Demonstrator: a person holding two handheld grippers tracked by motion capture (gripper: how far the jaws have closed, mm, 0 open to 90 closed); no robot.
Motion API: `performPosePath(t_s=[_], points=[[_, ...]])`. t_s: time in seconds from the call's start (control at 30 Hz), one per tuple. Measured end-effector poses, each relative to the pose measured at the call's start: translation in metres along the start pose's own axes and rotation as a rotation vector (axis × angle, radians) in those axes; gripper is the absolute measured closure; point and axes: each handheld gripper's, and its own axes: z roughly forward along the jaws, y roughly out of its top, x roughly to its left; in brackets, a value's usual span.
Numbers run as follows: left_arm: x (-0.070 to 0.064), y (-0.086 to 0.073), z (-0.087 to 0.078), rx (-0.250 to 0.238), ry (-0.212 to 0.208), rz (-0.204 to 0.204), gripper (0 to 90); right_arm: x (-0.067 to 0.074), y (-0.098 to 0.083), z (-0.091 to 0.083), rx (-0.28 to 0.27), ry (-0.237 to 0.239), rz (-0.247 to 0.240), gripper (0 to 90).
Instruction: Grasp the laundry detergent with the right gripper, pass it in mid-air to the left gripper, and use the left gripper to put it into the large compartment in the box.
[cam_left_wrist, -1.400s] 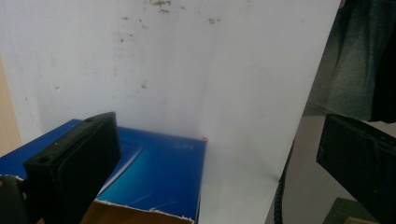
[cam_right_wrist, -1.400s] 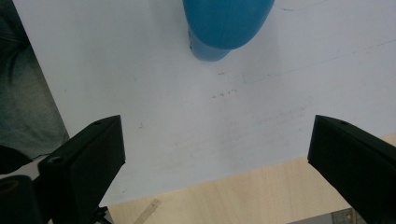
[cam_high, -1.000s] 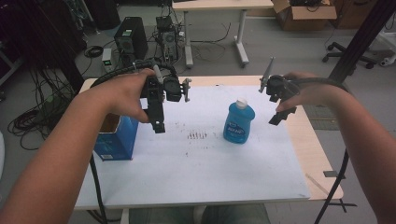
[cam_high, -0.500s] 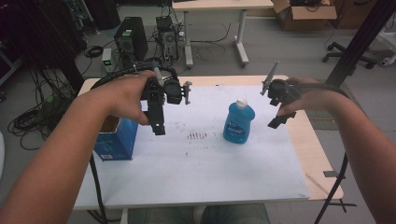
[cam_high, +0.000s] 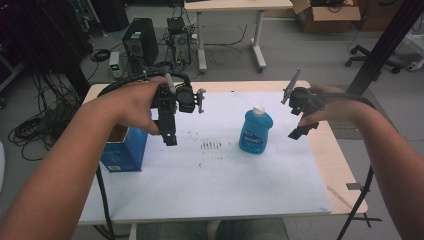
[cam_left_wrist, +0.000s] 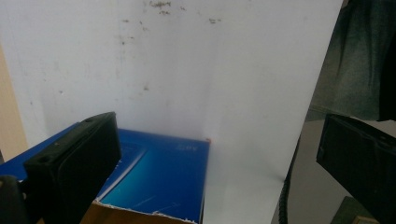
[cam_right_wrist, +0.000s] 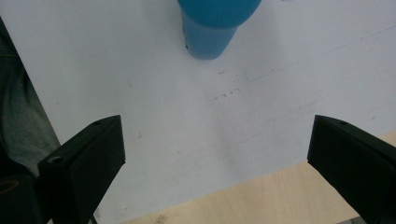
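A blue bottle (cam_high: 255, 132) with a white cap stands upright on the white sheet (cam_high: 210, 175), right of centre. My right gripper (cam_high: 298, 117) hovers just to its right, above the sheet's edge. In the right gripper view my right gripper (cam_right_wrist: 217, 128) is open and holds nothing, with the blue bottle (cam_right_wrist: 212, 25) ahead of it. A blue box (cam_high: 125, 150) with an open top stands at the sheet's left edge. My left gripper (cam_high: 170, 135) hangs just right of it, jaws pointing down. In the left gripper view my left gripper (cam_left_wrist: 215, 130) is open and empty, above the blue box (cam_left_wrist: 159, 175).
The wooden table (cam_high: 345, 170) shows as a bare strip to the right of the sheet. Small dark marks (cam_high: 211, 145) dot the sheet's middle. Behind the table, computer cases (cam_high: 139, 45), cables and another desk (cam_high: 235, 5) stand on the floor.
The right gripper has sunk very slightly beside the bottle. The left gripper has stayed almost still near the box.
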Motion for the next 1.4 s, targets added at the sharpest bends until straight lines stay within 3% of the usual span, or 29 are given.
performPosePath(t_s=[0.77,1.13,1.4], points=[[0.003,-0.004,0.020,-0.002,-0.026,0.007,0.2,0.010,-0.005,0.029,-0.053,0.001,0.030,4.3],[0.002,-0.005,0.025,0.004,-0.032,0.009,0.2,0.015,-0.012,0.053,-0.172,0.018,0.033,4.5],[0.000,-0.005,0.027,0.000,-0.034,0.008,0.2,0.015,-0.014,0.066,-0.242,0.002,0.068,4.5]])
